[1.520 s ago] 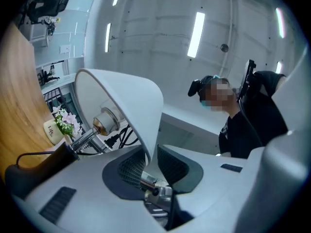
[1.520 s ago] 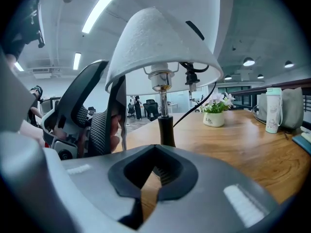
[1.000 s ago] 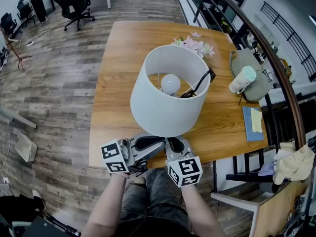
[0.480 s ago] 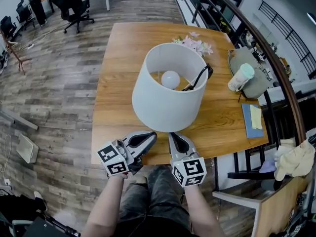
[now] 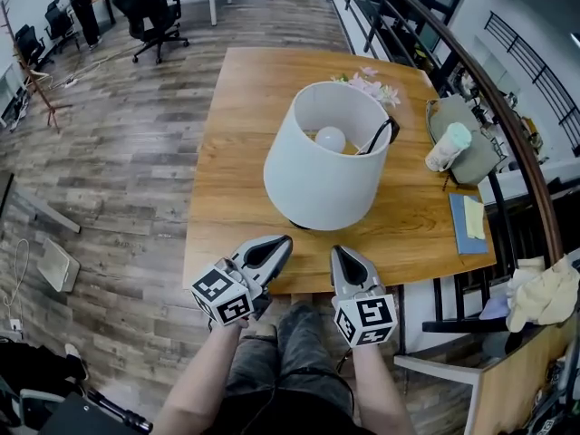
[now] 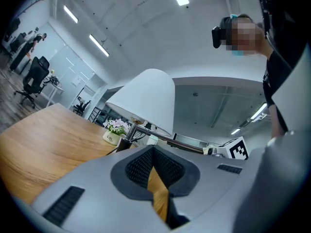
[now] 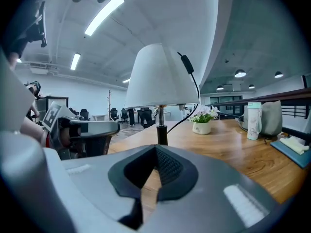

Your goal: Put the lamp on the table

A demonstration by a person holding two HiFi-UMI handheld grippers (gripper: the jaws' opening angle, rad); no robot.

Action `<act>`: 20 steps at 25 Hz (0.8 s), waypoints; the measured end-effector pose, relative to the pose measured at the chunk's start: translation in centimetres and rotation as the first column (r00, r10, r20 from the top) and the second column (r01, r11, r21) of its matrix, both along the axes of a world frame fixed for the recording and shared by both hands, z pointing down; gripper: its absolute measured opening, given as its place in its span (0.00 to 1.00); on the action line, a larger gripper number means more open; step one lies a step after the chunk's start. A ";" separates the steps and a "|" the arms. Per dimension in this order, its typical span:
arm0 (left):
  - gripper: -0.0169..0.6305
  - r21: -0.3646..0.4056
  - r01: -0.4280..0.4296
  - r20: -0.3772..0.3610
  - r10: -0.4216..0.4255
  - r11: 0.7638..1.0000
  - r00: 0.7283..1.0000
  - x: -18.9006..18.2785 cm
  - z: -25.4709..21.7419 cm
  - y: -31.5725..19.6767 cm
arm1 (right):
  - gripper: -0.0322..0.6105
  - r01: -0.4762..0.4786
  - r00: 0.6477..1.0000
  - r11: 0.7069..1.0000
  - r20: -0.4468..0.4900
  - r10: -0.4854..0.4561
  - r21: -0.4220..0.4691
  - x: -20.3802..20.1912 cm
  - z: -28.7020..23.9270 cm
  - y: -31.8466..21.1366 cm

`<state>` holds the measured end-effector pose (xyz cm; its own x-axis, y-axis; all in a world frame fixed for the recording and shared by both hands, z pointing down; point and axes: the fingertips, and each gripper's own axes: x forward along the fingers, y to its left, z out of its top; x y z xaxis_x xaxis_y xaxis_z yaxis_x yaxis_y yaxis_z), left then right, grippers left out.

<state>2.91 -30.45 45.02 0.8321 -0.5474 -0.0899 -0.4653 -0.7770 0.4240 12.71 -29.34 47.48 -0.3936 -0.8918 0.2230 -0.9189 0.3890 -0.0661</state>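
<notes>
The lamp (image 5: 322,166), a white shade over a black stem and base, stands upright on the wooden table (image 5: 227,152), with its bulb visible inside and a black cord (image 5: 376,139) hanging over the rim. Both grippers hover at the table's near edge, apart from the lamp. My left gripper (image 5: 283,241) is shut and empty, angled toward the lamp base. To its right, my right gripper (image 5: 340,254) is shut with nothing in it. The lamp (image 6: 148,98) fills the left gripper view ahead. In the right gripper view the lamp (image 7: 163,76) stands straight ahead, past the jaws.
A small pot of pink flowers (image 5: 367,84) sits behind the lamp. At the table's right edge are a grey bag with a pale green cup (image 5: 449,148) and a blue notebook (image 5: 469,225). A railing runs along the right. Office chairs (image 5: 154,7) stand far off.
Both grippers, close under the shade a second ago, have drawn back to the table's near edge. The lamp now stands on the table apart from them. The left gripper has turned.
</notes>
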 end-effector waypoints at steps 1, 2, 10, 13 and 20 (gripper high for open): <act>0.02 0.001 0.009 0.004 -0.009 1.000 1.000 -0.2 -0.1 0.1 | 0.06 0.000 1.000 1.000 0.001 0.000 0.004 0.0 -0.3 0.2; 0.02 0.004 0.015 0.006 -0.015 1.000 1.000 -0.4 -0.3 0.2 | 0.06 -0.001 1.000 1.000 0.001 0.001 0.009 0.1 -0.6 0.4; 0.02 0.041 0.041 -0.006 -0.040 0.998 0.999 -1.8 -3.7 1.1 | 0.06 -0.017 1.000 0.999 0.002 0.017 0.046 0.5 -3.6 2.0; 0.02 0.056 0.048 -0.015 -0.047 0.997 0.999 -2.0 -5.0 1.4 | 0.06 -0.022 1.000 0.998 0.007 0.021 0.058 0.4 -4.5 2.5; 0.02 0.083 0.055 -0.021 -0.053 0.995 0.998 -2.3 -6.6 2.4 | 0.06 -0.012 1.000 0.996 -0.003 0.012 0.088 -0.4 -6.4 3.5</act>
